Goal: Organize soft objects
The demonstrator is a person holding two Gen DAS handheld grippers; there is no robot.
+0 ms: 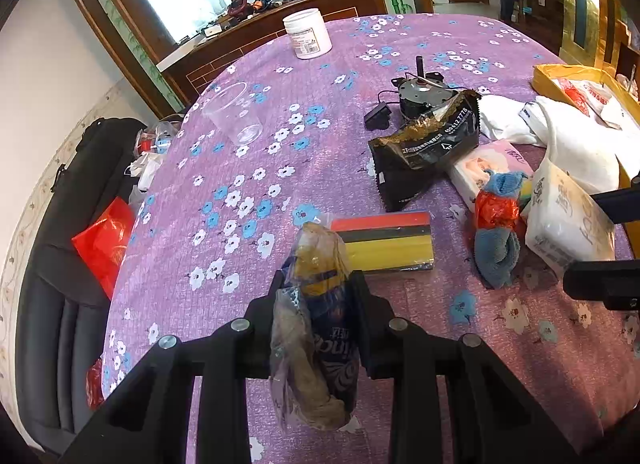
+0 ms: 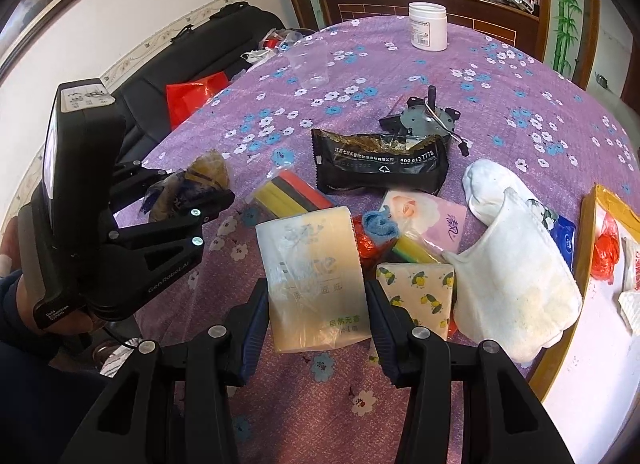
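Right wrist: tissue pack (image 2: 316, 280) clamped mid-body between right tongs (image 2: 316, 304), light, squashy, slippery film; left tongs (image 1: 318, 304) clenched on crinkly bag (image 1: 316, 304).

A crumpled plastic-wrapped packet (image 1: 316, 328) is clamped between the closed jaws of the left claw (image 1: 318, 304) at lower centre of the frame, above the purple floral table (image 1: 240, 199). Just beyond it a striped sponge pack (image 1: 386, 242) is seen lying flat. A blue cloth (image 1: 498, 236) and a white tissue pack (image 1: 568, 219) are noted at right, a black snack bag (image 1: 428, 147) at centre right. A clear cup (image 1: 234, 113) and a white jar (image 1: 307, 33) are placed toward the upper left.
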